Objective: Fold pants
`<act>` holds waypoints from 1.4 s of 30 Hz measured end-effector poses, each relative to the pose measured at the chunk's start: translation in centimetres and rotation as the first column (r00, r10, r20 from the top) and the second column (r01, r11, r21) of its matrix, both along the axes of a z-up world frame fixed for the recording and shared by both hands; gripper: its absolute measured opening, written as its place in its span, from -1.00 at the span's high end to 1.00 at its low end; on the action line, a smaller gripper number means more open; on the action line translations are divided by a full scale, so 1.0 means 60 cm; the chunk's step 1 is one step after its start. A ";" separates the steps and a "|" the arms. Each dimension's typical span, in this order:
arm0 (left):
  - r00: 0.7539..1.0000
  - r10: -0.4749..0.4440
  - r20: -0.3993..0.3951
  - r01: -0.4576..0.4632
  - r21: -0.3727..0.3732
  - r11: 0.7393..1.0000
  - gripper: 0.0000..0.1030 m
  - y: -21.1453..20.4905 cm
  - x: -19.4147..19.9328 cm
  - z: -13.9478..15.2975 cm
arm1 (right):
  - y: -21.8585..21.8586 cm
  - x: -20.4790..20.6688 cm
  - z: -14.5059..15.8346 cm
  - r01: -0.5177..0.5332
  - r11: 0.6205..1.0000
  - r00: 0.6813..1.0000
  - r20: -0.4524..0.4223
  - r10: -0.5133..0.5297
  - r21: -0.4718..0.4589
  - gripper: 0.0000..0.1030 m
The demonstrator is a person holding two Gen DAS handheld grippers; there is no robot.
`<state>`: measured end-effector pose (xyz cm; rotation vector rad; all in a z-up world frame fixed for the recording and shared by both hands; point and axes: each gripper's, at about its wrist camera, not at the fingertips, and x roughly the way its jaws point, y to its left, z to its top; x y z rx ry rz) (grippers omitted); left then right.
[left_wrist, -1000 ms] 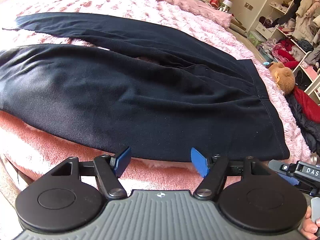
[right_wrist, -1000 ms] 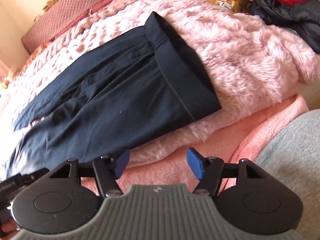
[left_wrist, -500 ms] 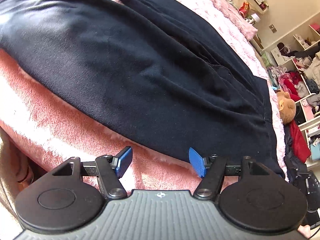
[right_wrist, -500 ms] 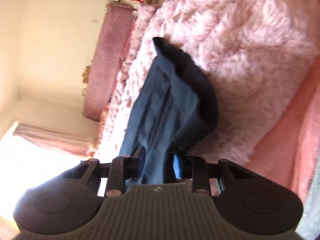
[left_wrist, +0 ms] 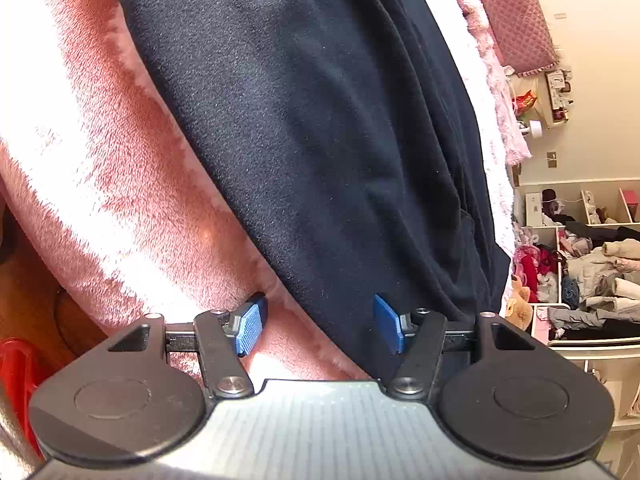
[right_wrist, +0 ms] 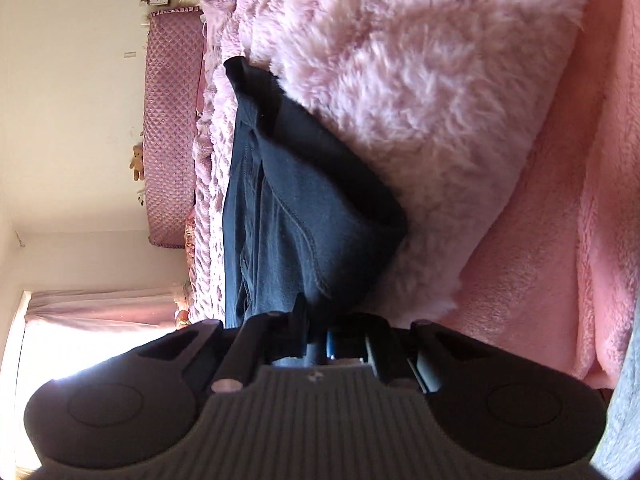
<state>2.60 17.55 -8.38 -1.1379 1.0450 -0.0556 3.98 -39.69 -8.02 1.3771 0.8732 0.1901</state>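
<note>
Dark navy pants (left_wrist: 320, 128) lie spread on a fluffy pink blanket (left_wrist: 100, 168) over a bed. My left gripper (left_wrist: 318, 330) hangs at the near edge of one pant leg. Its jaws are closing, and the leg's edge lies between the blue pads without being pressed. In the right wrist view the waistband end of the pants (right_wrist: 304, 208) runs up from my right gripper (right_wrist: 318, 342). That gripper is shut on the near edge of the pants beside the waistband corner, and the fabric bunches into its jaws.
A quilted pink headboard (right_wrist: 170, 128) stands at the bed's far side. Open shelves (left_wrist: 592, 264) stuffed with clothes and a soft toy (left_wrist: 518, 308) fill the right of the left wrist view. Something red (left_wrist: 16, 372) sits low at the left.
Both grippers rolled and came down to the near edge of the pants. The right jaws went from wide open to shut on the fabric. The left pads narrowed a little.
</note>
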 end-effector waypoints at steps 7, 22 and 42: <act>0.997 0.034 0.063 -0.033 -0.022 0.999 -0.16 0.007 0.005 0.009 | 0.014 0.008 -0.007 -0.043 0.999 0.999 0.009 0.043 -0.012 0.93; 0.987 0.156 0.039 -0.146 -0.193 0.970 0.27 0.003 0.045 -0.035 | 0.018 0.037 -0.023 -0.093 0.994 0.995 0.020 0.094 -0.049 0.85; 0.932 0.009 0.362 -0.099 0.232 0.968 0.97 -0.039 0.084 0.162 | 0.019 0.084 0.081 -0.019 0.995 0.942 0.332 0.049 -0.094 0.96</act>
